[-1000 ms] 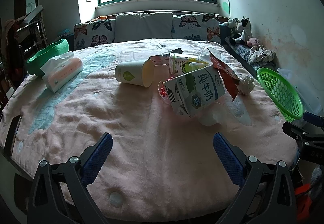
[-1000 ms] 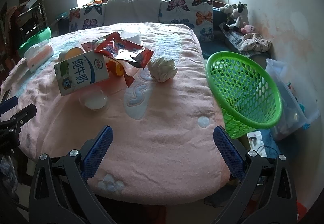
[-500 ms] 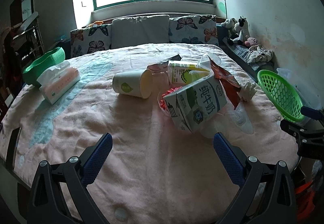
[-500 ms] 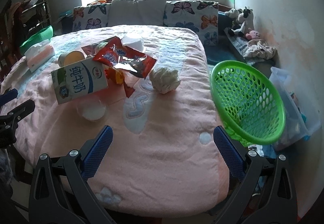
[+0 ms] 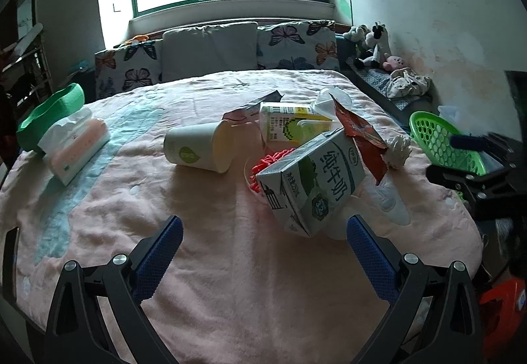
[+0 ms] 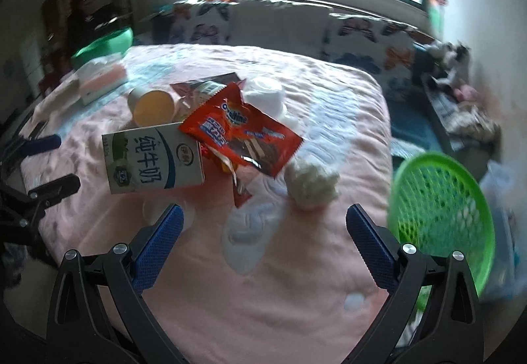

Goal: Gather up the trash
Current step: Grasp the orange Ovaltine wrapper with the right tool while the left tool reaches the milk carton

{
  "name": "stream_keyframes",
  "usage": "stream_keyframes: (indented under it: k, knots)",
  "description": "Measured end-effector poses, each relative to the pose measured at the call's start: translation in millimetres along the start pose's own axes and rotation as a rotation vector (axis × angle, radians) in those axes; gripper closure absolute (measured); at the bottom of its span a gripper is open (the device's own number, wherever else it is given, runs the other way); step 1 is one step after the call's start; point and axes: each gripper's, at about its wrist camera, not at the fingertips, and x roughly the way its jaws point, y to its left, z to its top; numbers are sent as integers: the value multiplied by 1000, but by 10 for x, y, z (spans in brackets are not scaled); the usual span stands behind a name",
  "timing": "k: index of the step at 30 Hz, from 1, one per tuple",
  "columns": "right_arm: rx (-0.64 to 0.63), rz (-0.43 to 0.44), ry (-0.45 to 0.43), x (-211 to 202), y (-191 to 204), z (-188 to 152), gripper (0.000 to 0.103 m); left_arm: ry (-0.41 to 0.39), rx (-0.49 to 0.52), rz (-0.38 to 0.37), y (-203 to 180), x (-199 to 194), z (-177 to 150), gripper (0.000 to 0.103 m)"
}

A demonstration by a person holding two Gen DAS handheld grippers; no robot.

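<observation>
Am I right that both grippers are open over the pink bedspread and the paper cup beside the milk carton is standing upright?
Not quite: the paper cup lies on its side, its open mouth toward the milk carton, as the left wrist view shows. The rest holds: the left gripper and right gripper are both open over the pink bedspread.

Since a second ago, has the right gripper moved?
Yes. The right gripper has advanced over the bed toward the crumpled tissue, which sits closer to its fingers.
</observation>
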Motion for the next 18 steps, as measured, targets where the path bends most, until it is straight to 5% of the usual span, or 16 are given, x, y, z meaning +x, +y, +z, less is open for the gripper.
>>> stream_keyframes:
  k: [10, 18]
  knots:
    - [-223, 182, 77, 443, -93, 333, 5, 8, 20, -64, 54, 136, 165, 6]
    - [-383, 247, 92, 670, -19, 503, 5, 27, 22, -102, 66, 268, 270, 6]
